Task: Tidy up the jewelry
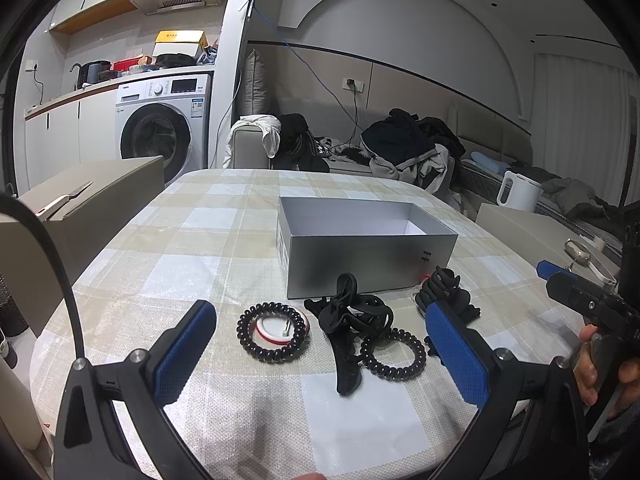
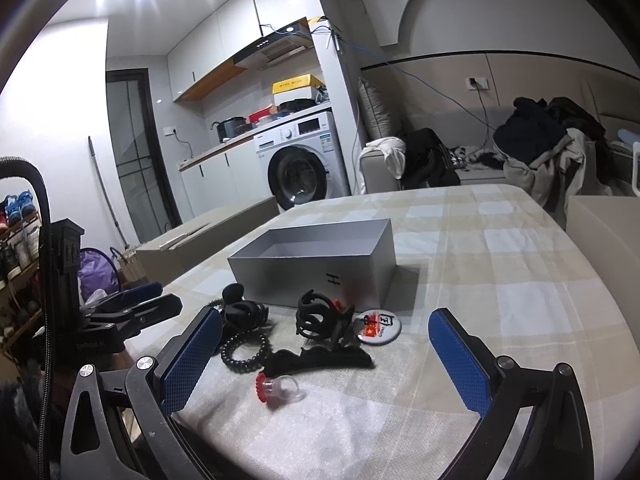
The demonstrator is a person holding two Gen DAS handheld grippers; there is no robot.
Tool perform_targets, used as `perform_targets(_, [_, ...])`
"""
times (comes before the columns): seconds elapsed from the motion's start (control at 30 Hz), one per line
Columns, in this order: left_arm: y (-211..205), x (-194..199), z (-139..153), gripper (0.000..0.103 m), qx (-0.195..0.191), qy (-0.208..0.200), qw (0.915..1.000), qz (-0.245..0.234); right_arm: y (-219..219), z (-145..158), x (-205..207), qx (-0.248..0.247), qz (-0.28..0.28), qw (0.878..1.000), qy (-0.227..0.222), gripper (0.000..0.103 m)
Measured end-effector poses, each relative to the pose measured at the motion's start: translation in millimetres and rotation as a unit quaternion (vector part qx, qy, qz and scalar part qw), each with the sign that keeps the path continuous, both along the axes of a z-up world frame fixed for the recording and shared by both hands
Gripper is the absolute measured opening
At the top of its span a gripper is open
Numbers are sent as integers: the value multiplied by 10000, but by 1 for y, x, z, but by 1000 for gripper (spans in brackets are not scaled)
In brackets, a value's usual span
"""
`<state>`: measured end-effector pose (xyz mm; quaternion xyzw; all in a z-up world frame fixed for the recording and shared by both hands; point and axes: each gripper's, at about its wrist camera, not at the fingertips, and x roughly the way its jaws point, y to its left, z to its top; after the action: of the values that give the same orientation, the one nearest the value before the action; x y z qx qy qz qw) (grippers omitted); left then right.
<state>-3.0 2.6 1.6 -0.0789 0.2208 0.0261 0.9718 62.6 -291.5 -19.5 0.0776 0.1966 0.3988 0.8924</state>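
The grey box [image 1: 360, 256] is lying open-topped, its long side facing both grippers. The left gripper [image 1: 320, 354] and right gripper [image 2: 326, 356] are hovering wide apart, holding nothing, over the hair ties [image 1: 273, 332].

The round badge [image 2: 378, 326] reads "CHINA"; other labels stay illegible.

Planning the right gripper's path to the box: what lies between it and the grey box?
In the right wrist view, the open right gripper faces a black hair claw, a round badge and a red-topped ring before the grey box.
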Motion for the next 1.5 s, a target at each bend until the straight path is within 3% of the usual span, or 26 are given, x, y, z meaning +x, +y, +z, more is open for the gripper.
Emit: perform_targets(1.5, [-3,1,-1,102,8,39,9999,-120,5,-3,1,-75,141,9998,70,103])
